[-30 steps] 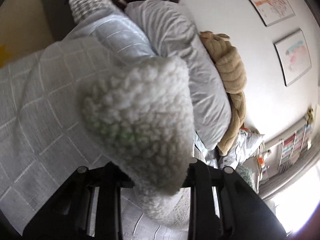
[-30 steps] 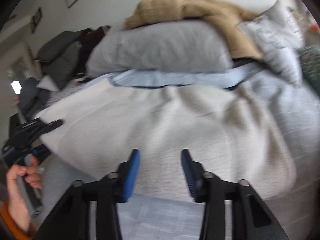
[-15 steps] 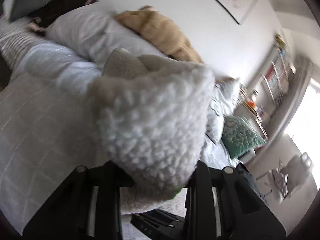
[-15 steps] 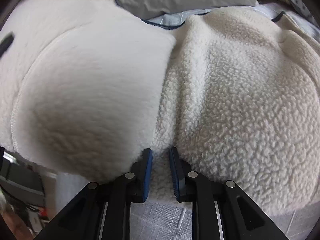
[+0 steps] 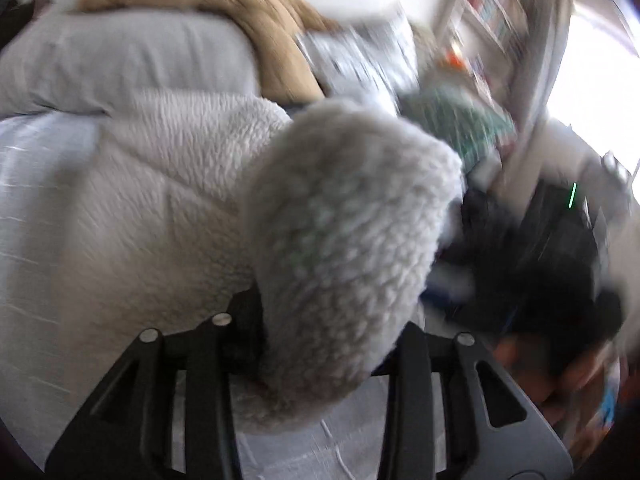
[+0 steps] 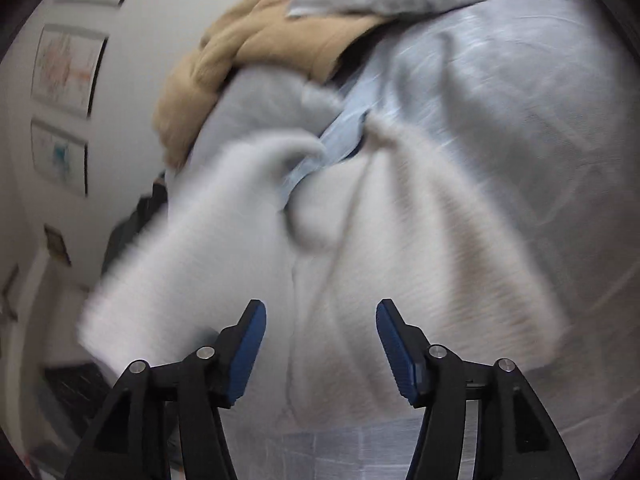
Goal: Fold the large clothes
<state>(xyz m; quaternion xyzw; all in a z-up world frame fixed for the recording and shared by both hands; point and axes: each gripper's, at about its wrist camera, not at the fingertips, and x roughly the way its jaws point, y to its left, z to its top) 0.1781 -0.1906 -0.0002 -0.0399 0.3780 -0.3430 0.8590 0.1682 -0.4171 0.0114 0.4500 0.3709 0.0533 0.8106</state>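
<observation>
A white fleece garment (image 5: 160, 200) lies spread on the grey bed cover (image 5: 32, 200). A thick fold of the fleece (image 5: 340, 220) bulges up between the fingers of my left gripper (image 5: 326, 332) and hides the pads. Its jaws are opening, with the fold still filling the gap. In the right wrist view the same fleece garment (image 6: 360, 260) lies rumpled and blurred on the bed. My right gripper (image 6: 320, 308) hovers over its near edge. Its blue pads (image 6: 250, 344) stand well apart and are opening, with nothing pressed between them.
A grey pillow (image 5: 120, 56) and a tan blanket (image 5: 260, 12) are piled at the head of the bed, with a green cushion (image 5: 460, 120) to the right. A dark blurred gripper shape (image 5: 560, 260) sits at the right. Framed pictures (image 6: 64, 68) hang on the wall.
My left gripper has swung right over the bed with the fleece fold still in it. My right gripper pinched the fleece, then let go and opened wide.
</observation>
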